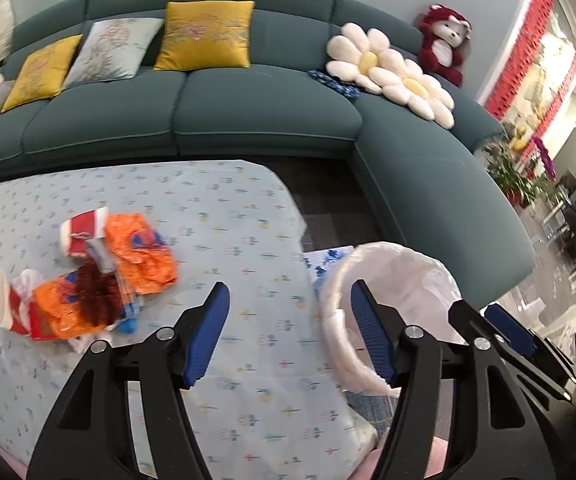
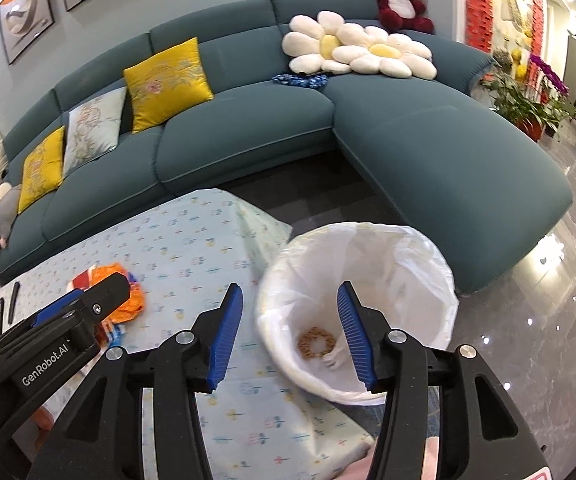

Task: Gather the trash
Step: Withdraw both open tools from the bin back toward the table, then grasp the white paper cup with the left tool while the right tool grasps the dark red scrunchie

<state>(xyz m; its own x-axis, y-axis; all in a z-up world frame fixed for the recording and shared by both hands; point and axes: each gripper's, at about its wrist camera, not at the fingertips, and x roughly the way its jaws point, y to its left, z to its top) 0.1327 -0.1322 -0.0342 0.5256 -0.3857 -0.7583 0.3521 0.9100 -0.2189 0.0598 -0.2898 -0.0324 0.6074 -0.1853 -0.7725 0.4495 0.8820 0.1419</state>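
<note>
A pile of trash [image 1: 99,280] lies on the left of the cloth-covered table [image 1: 227,208]: crumpled orange wrappers, red-and-white paper cups and a dark red tuft. My left gripper [image 1: 288,286] hovers to the right of the pile, jaws open with nothing between them. Beside the table's right end stands a bin with a white liner [image 2: 368,248], and a brown ring-shaped scrap [image 2: 316,342] rests at its bottom. My right gripper [image 2: 290,287] is over the bin's near-left rim, open and empty. From the right wrist view, the left gripper's body hides part of the orange wrapper [image 2: 127,300].
A teal corner sofa [image 1: 247,120] with yellow cushions, flower pillows and a red plush toy wraps around behind the table. Dark pens [image 2: 13,300] lie at the table's far left. Potted plants [image 2: 528,108] stand on glossy floor to the right.
</note>
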